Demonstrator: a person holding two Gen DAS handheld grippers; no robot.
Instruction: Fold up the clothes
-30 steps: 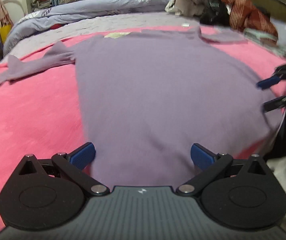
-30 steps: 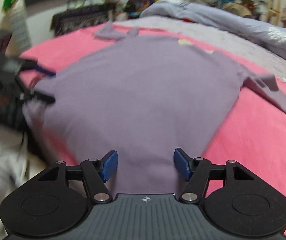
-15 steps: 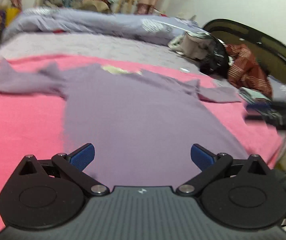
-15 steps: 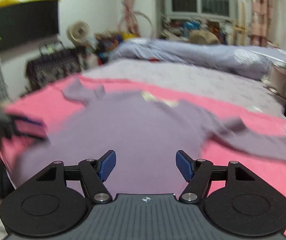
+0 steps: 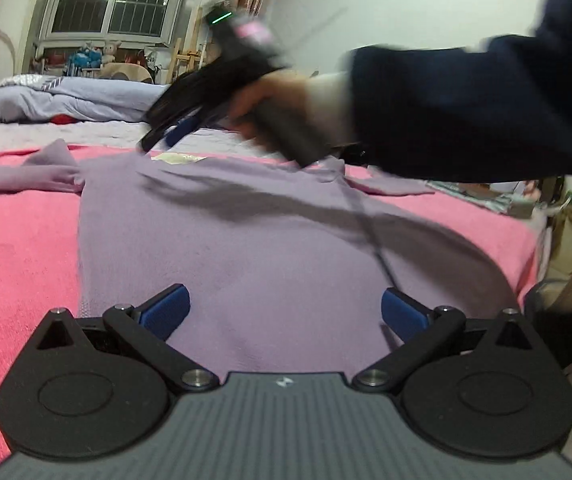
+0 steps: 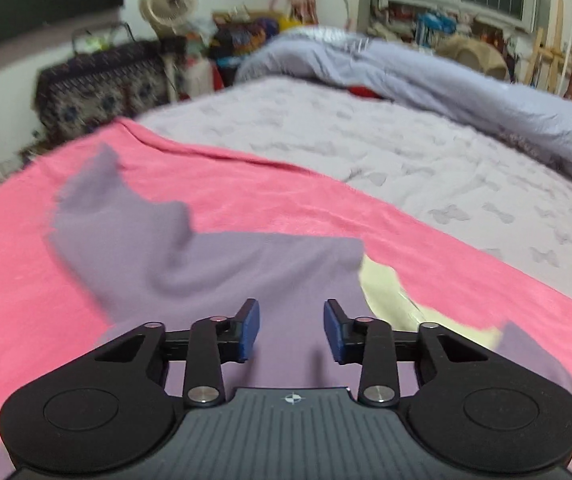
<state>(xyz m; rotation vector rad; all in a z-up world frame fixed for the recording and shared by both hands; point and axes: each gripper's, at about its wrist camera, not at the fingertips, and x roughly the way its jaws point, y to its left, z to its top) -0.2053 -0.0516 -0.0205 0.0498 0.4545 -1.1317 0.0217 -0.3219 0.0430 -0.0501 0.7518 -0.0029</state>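
Bed (image 6: 426,168) wide, covered in pale lilac quilted sheet with bow-shaped pattern. Pink blanket (image 5: 17,248) spread over near part of it. Purple long-sleeved top (image 5: 245,240) lies flat on the pink blanket, sleeves out to either side, cream label at neck. Bunched grey-blue duvet (image 6: 466,76) heaped along far edge of bed.

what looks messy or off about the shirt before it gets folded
The purple shirt lies mostly flat on the pink blanket, but its far-left sleeve is bunched and kinked rather than straight. The pale inside of the collar shows at the neck. Nothing looks torn or spilled.
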